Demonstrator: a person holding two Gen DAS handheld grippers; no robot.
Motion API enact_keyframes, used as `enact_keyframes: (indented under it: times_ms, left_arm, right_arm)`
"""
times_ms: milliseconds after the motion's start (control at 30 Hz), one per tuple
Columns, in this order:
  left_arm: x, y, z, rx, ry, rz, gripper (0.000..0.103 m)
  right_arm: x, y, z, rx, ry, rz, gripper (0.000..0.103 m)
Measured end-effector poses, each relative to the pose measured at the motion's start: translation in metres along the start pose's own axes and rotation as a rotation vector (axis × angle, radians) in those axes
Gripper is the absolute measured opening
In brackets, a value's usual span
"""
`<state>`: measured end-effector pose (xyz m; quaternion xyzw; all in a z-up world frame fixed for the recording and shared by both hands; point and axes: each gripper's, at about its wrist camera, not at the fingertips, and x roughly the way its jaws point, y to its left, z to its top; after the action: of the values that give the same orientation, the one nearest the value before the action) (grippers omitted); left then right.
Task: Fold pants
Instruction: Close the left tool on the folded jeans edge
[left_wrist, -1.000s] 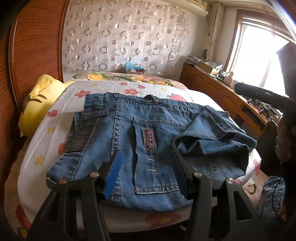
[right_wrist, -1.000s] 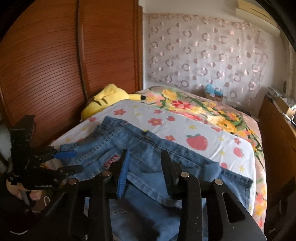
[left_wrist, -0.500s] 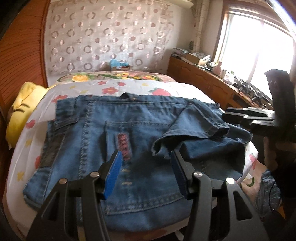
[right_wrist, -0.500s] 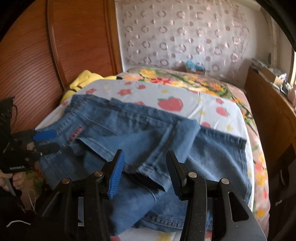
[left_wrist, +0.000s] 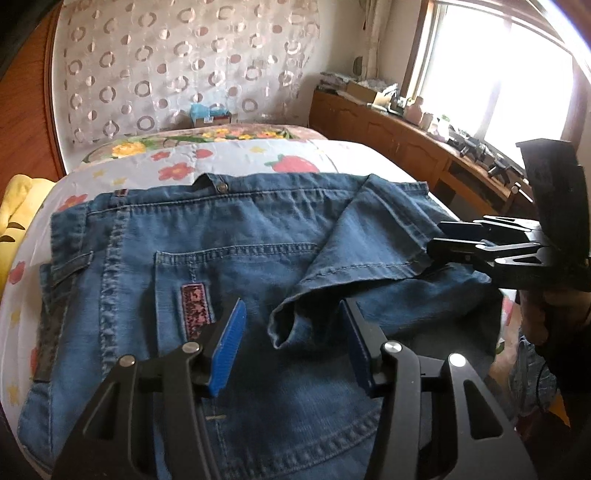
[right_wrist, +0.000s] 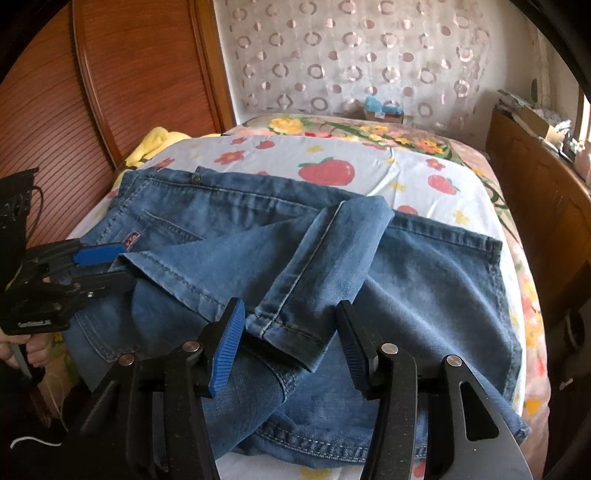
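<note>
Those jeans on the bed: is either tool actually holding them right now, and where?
Neither. The jeans lie loose; the right gripper is opening around a leg hem, the left gripper closing slightly over a fold, unpinched.

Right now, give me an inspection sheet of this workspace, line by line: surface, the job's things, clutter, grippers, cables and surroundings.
Surface: bed with a flower and strawberry print sheet.
Job's things: blue jeans lie spread on the bed, back pocket up, one leg cuff folded back across the seat and rumpled.
Clutter: yellow plush toy at the bed's edge; small boxes at the headboard.
Grippers: left gripper closing, nothing pinched; right gripper opening, the cuff between its fingers, not pressed.
Cables: thin cord by the left gripper's handle.
Surroundings: wooden wardrobe, patterned curtain, wooden dresser, bright window.
</note>
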<state>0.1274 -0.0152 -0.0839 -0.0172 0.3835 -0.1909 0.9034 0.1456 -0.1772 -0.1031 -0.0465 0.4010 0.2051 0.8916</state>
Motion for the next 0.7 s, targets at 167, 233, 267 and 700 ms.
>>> enact_keyframes:
  times_ms: [167,233,267,700]
  left_arm:
    - [0.01,-0.006,0.002,0.032,0.021,-0.008,0.044]
    - [0.012,-0.008,0.002,0.042,0.021,-0.014,0.038]
    - [0.012,-0.008,0.001,0.045,0.022,-0.017,0.034]
    - [-0.017,-0.025,0.003,0.093,-0.056,-0.064,0.003]
  right_arm:
    - [0.005,-0.009,-0.001,0.04,0.015,-0.012,0.052]
    - [0.004,-0.013,-0.001,0.053,0.016,-0.008,0.052]
    - [0.004,-0.014,-0.002,0.056,0.018,-0.009,0.052]
    - [-0.014,-0.007,0.004,0.018,-0.042,0.046,0.004]
